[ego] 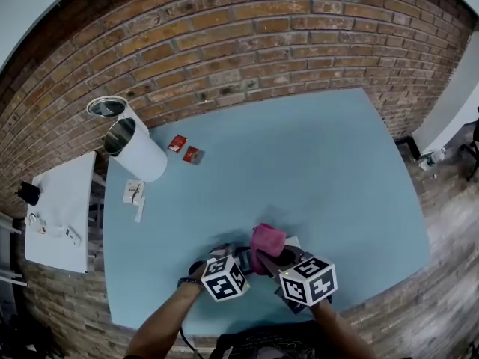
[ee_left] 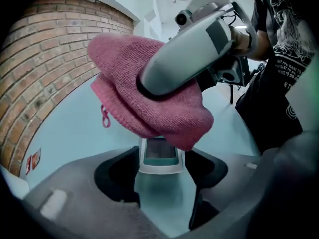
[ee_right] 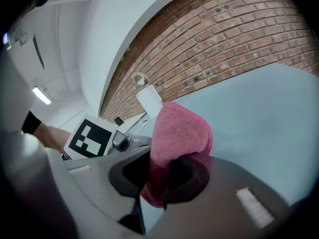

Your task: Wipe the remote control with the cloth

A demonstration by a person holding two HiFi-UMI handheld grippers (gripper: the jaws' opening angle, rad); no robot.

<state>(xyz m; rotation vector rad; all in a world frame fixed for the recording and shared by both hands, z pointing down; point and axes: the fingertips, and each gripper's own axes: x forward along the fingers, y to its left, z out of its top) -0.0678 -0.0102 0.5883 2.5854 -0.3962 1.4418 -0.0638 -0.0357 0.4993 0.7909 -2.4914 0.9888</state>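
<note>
My left tool (ee_left: 162,176) has its jaws spread wide. The end of the flat white and grey remote control (ee_left: 159,158) lies between them on the pale blue bench (ego: 322,163), not gripped. My right tool (ee_right: 159,178) is closed tight on the pink terry cloth (ee_right: 182,128), which droops over the remote's far part. Further out, a white cylindrical canister (ego: 138,152) lies tilted near the brick wall (ego: 262,36).

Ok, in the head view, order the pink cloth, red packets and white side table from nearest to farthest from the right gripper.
1. pink cloth, held in the right gripper.
2. red packets, upper left.
3. white side table, far left.
</note>
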